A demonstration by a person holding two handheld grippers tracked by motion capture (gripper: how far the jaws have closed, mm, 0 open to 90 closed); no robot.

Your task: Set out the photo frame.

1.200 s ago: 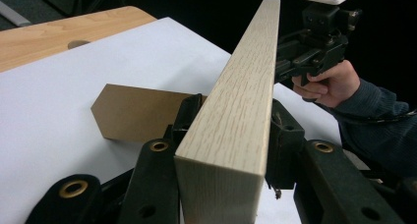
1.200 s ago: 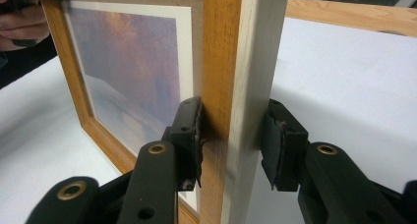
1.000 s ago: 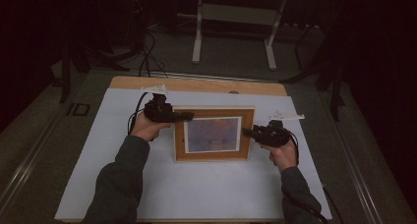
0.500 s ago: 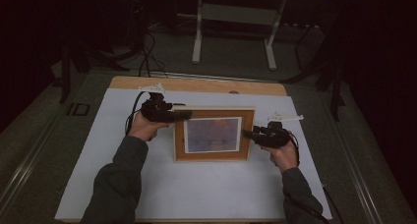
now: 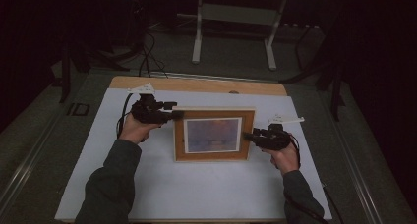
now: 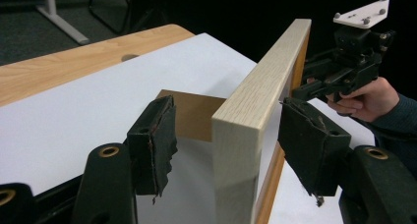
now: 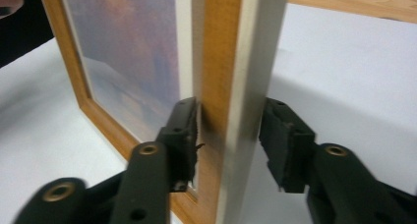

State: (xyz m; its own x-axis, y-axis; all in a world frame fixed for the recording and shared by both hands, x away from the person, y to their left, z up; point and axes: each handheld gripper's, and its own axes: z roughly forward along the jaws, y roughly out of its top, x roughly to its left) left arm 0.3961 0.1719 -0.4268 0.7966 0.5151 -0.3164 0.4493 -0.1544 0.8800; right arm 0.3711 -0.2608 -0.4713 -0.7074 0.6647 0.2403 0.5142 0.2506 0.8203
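A wooden picture frame (image 5: 214, 135) with a bluish print stands propped on the white mat, its brown easel back (image 6: 192, 113) resting behind it. My left gripper (image 5: 176, 115) is at the frame's upper left corner. In the left gripper view the pale frame edge (image 6: 246, 116) stands between the open jaws of that gripper (image 6: 231, 135), with gaps on both sides. My right gripper (image 5: 247, 135) is at the frame's right edge. In the right gripper view that gripper (image 7: 228, 135) straddles the frame (image 7: 226, 62), one pad near the front and one just off the back.
The white mat (image 5: 196, 189) covers a wooden tabletop (image 5: 196, 84) whose far strip is bare. A white table stand (image 5: 231, 17) and cables lie on the dark floor beyond. The right gripper (image 6: 344, 71) and its hand show past the frame.
Hardly anything differs. Both grippers stay at the frame's two sides, and the frame stands where it was.
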